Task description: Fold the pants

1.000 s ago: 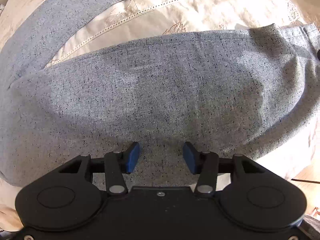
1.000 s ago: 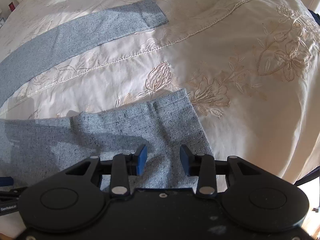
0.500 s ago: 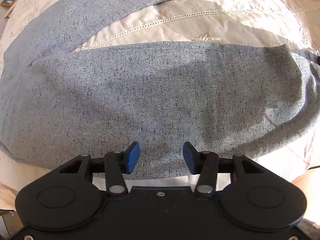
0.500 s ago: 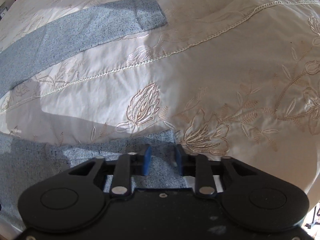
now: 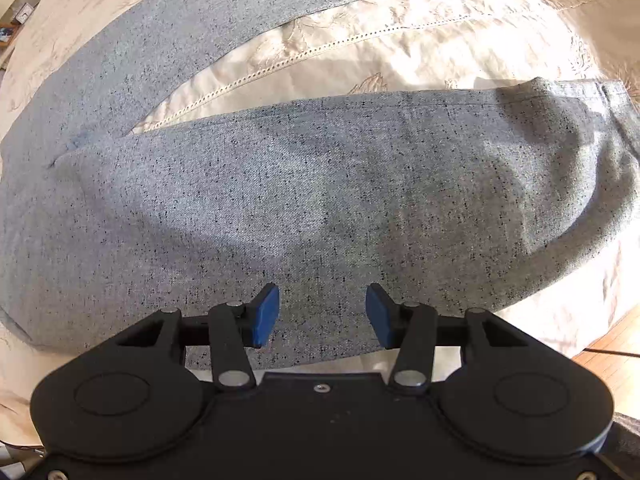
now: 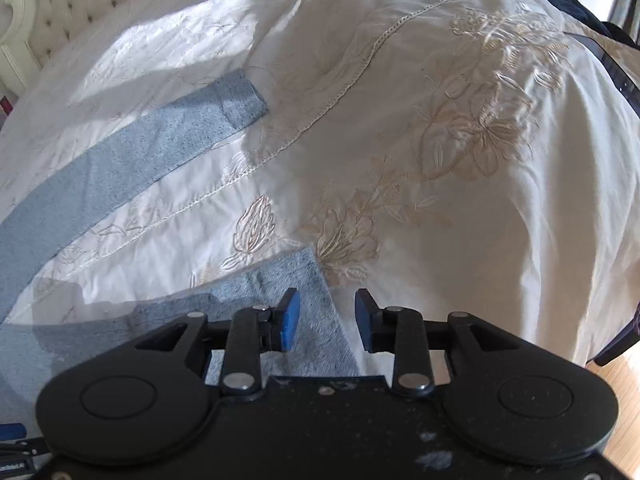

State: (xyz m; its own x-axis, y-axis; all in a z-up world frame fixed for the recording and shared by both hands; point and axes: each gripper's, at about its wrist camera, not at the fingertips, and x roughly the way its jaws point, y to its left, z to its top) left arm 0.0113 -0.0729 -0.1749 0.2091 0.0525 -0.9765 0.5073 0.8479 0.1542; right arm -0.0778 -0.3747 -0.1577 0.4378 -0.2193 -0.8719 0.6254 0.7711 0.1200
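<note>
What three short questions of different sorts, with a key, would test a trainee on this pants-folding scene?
1. True or false: the two legs of the pants lie stacked on each other.
2. What lies under the pants? A) a bare wooden floor B) an embroidered bedspread C) a towel
3. Fill in: the left gripper hangs over the ____ leg, the one closer to the camera.

Key
1. False: the legs lie apart, with bedspread showing between them.
2. B
3. near; its jaws stand open and hold nothing. The right gripper has just been opening, and its pads press on nothing, with the hem of that leg below them.
</note>
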